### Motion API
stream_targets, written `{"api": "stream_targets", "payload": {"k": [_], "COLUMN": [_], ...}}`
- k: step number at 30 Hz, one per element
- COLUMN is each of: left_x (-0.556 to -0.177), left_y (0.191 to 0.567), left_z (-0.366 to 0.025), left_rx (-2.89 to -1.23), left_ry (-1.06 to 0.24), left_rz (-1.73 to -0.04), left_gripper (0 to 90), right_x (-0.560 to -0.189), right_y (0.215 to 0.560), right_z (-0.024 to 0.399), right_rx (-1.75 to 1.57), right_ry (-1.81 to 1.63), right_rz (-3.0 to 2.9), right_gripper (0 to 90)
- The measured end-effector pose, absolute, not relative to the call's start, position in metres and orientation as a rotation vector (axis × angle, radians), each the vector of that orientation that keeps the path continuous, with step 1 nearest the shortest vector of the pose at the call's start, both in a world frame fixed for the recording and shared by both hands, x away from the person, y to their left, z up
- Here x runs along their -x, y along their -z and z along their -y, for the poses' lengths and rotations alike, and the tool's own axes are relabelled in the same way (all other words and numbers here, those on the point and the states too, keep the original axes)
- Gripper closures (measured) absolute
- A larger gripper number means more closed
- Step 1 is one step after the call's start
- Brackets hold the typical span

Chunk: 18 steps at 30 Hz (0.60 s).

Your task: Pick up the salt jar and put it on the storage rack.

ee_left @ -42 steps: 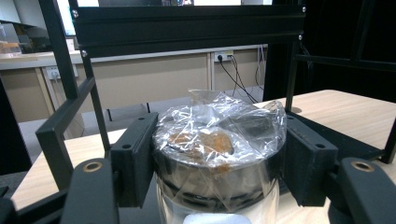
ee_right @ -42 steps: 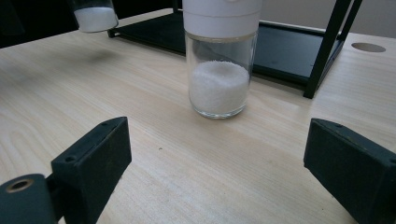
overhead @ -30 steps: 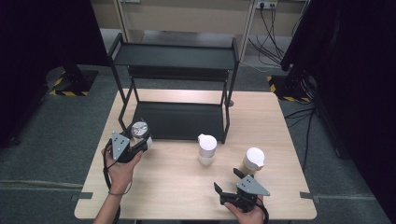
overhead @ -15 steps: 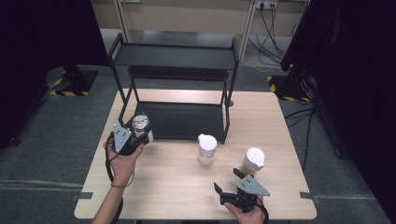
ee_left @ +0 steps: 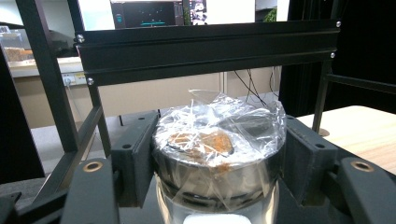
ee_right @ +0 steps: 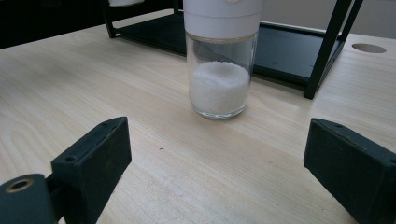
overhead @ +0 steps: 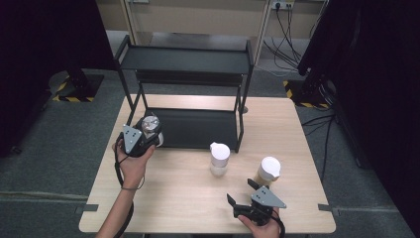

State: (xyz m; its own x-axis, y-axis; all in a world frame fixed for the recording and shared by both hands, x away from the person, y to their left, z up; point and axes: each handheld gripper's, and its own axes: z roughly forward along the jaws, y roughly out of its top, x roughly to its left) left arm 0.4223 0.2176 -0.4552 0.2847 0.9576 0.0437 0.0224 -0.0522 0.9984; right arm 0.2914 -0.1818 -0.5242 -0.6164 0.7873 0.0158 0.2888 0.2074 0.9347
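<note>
My left gripper [overhead: 148,133] is shut on a glass jar [ee_left: 218,158] covered with crinkled plastic wrap, with brown powder under the wrap. It holds the jar [overhead: 150,124] at the left front corner of the black two-tier rack [overhead: 185,59], facing the lower shelf [ee_left: 28,191]. My right gripper [overhead: 241,194] stands open near the table's front edge, its jaws wide with nothing between them. Ahead of it stands a clear jar of white grains with a white lid [ee_right: 220,56], the same jar [overhead: 219,158] seen at mid-table in the high view.
A second white-lidded jar [overhead: 268,171] with tan contents stands to the right of the first. The rack's black posts [overhead: 242,109] rise at the shelf's front corners. The wooden table [overhead: 173,198] has bare room at the front left.
My left hand has carried the wrapped jar away from me and slightly up, closer to the rack's lower shelf. The right gripper and both white-lidded jars have stayed still.
</note>
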Motion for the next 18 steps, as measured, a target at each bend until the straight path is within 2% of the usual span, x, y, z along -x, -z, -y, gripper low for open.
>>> {"api": "stream_targets", "payload": {"k": [18], "left_x": [-0.456], "left_y": [0.453], "left_z": [-0.217], "left_rx": [-1.405], "left_ry": [-1.039], "left_rz": [-1.038], "left_gripper": [35.3], "right_x": [-0.291], "right_y": [0.524], "right_z": [0.182], "right_rx": [-0.995], "right_ry": [-1.408], "right_rz": [-2.017], "right_gripper": [7.9]}}
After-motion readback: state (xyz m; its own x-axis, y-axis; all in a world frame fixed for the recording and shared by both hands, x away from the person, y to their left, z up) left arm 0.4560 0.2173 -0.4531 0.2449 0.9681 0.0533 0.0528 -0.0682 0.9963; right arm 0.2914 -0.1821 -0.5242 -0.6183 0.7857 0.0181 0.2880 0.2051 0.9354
